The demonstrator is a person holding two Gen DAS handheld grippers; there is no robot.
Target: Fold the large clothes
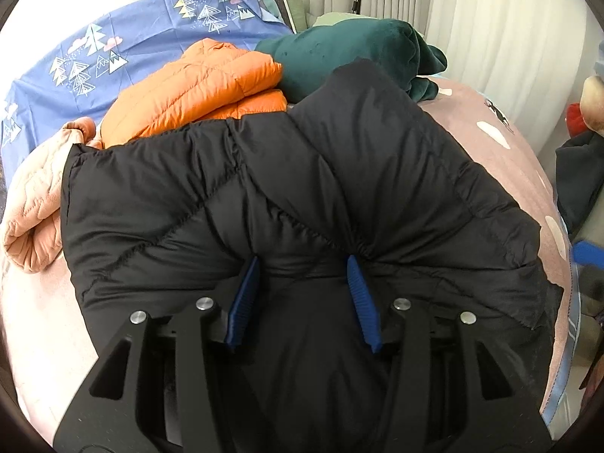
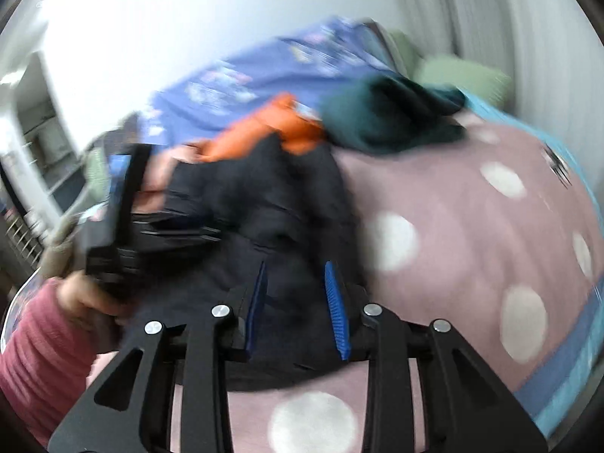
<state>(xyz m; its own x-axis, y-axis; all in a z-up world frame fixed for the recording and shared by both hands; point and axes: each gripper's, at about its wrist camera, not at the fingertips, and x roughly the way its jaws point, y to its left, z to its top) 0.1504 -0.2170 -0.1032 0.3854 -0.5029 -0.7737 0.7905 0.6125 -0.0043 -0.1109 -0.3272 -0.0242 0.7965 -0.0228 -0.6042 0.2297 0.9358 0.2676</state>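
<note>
A black puffer jacket point(image 1: 302, 173) lies spread on the pink dotted bedspread point(image 1: 490, 143). My left gripper point(image 1: 304, 260) is pressed into the jacket's near part. A thick fold bulges between its blue pads point(image 1: 245, 302), and creases radiate from both fingertips. In the blurred right wrist view, my right gripper point(image 2: 296, 264) hovers over the jacket's point(image 2: 271, 204) near edge with its jaws apart. I cannot tell whether any cloth is between them. A hand in a pink sleeve point(image 2: 41, 343) holds the left gripper's body point(image 2: 117, 207) at the left.
Behind the jacket lie a folded orange puffer point(image 1: 196, 87), a dark green fleece point(image 1: 347, 53) and a peach quilted garment point(image 1: 37, 204). A blue patterned sheet point(image 1: 113, 49) covers the far left. White curtains point(image 1: 509, 19) hang behind the bed, and dark items point(image 1: 577, 181) sit off its right edge.
</note>
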